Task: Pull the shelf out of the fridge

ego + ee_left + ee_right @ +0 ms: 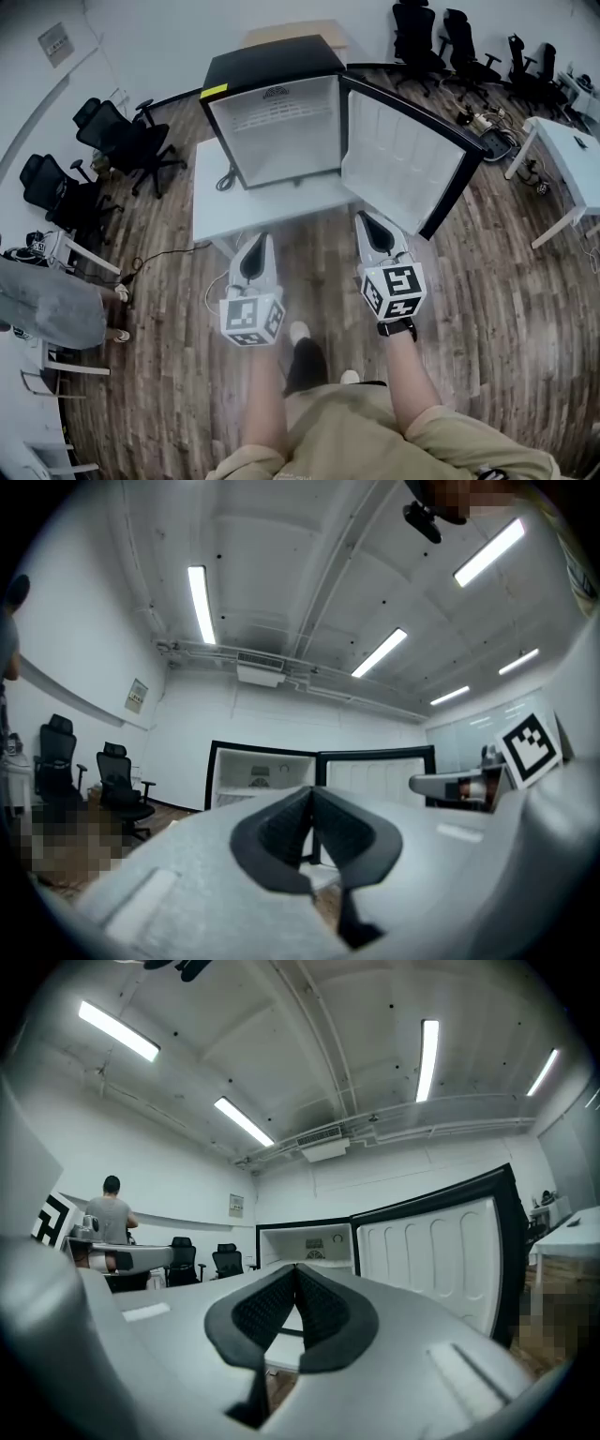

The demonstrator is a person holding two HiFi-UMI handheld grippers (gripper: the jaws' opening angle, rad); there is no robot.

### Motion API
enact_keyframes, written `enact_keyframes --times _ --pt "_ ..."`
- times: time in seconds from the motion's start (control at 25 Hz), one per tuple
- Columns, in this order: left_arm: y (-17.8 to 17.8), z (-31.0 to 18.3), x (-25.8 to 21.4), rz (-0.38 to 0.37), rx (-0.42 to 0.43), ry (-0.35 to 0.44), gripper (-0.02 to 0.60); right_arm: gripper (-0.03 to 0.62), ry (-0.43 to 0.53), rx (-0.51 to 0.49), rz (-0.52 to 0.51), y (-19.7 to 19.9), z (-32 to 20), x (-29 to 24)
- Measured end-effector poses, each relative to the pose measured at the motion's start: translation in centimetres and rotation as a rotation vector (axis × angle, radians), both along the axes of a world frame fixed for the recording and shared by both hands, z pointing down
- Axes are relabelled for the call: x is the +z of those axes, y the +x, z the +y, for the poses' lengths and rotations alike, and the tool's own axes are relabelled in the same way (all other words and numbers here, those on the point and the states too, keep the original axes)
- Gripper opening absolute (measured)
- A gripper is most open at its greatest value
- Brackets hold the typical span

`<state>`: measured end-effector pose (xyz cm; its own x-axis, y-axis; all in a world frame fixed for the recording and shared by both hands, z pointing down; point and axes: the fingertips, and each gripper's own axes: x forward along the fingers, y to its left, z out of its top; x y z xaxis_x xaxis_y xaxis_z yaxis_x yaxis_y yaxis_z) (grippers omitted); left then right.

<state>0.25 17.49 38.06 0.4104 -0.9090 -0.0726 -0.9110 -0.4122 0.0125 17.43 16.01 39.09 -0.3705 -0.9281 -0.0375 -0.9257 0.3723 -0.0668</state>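
Observation:
A small black fridge (270, 77) stands on a white table (214, 208) in front of me, its door (403, 161) swung open to the right. The inside is white, and a pale shelf (260, 790) crosses it; the right gripper view also shows this shelf (315, 1261). My left gripper (258, 240) hovers short of the table's near edge, jaws shut and empty (312, 790). My right gripper (365, 218) is beside it, below the open door, also shut on nothing (296, 1268). Both grippers are well away from the fridge.
Black office chairs (124, 141) stand at the left and more chairs (450, 42) at the back right. A white desk (572, 155) is at the right. A person (52, 302) sits at the left edge. Cables (155, 255) lie on the wooden floor.

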Motion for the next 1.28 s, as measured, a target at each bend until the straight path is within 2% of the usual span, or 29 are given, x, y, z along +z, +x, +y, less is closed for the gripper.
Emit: enact_keyframes --times 0.2,0.4,0.8,1.08,1.28 --pt "-0.9 -6.5 1.2 -0.005 0.023 -0.004 -0.002 0.005 -0.010 0.003 -0.007 -1.9 -5.6 1.0" --pt "-1.8 -13.9 0.0 0.009 0.053 0.019 -0.002 0.005 -0.002 0.002 0.000 -4.3 -12.5 -0.5" --pt "-7.3 -26.6 -0.2 0.031 0.109 0.020 -0.002 0.005 -0.029 0.009 0.001 -11.9 -25.4 -0.1" --pt "-8.5 -31.4 0.6 0.045 0.165 0.003 -0.002 0.005 -0.079 0.057 -0.027 -12.4 -29.7 1.7" --pt "-7.7 -33.9 1.5 0.047 0.172 -0.016 -0.002 0.005 -0.116 0.060 -0.115 -10.9 -32.3 2.7"
